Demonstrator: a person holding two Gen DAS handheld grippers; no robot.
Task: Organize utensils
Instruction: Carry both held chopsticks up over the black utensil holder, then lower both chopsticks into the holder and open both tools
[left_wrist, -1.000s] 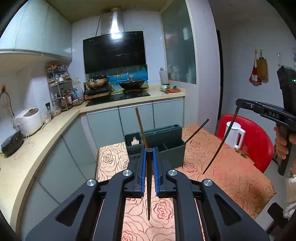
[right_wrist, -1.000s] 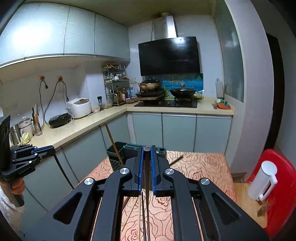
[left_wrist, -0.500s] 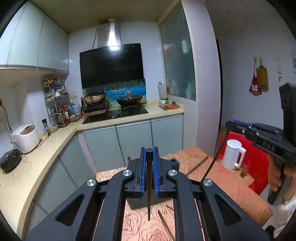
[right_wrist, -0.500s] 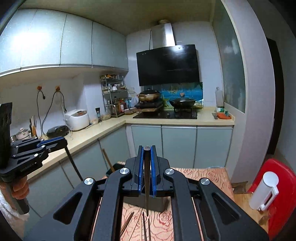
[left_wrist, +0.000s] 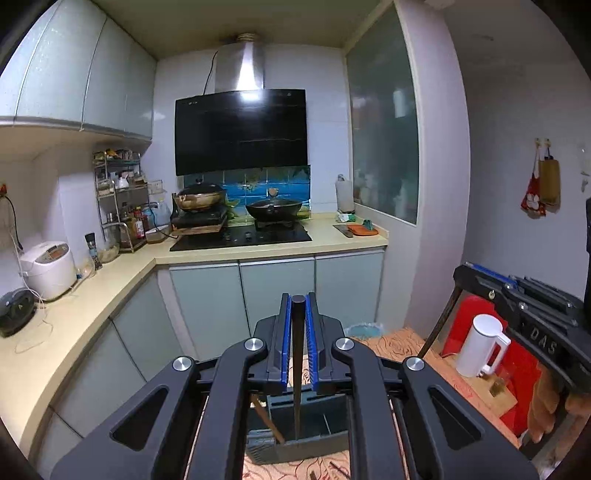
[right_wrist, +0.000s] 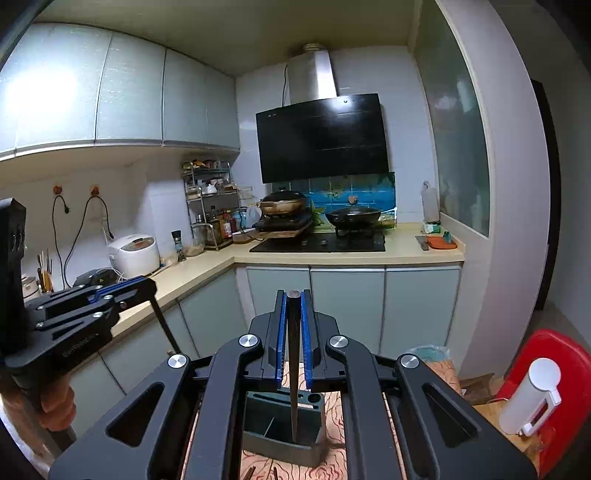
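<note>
Left wrist view | left gripper (left_wrist: 297, 301) fingers pinch a dark chopstick (left_wrist: 297, 369) tight | right gripper (right_wrist: 293, 295) fingers pinch another chopstick (right_wrist: 293, 369) | grey holder box (right_wrist: 284, 428) sits below on the worktop | step: carrying | next: aim tips down into a slot.

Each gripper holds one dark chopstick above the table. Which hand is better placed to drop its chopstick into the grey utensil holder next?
Probably the right. The chopstick in the right gripper ends over the utensil holder. The left gripper looks nearly as ready.
</note>
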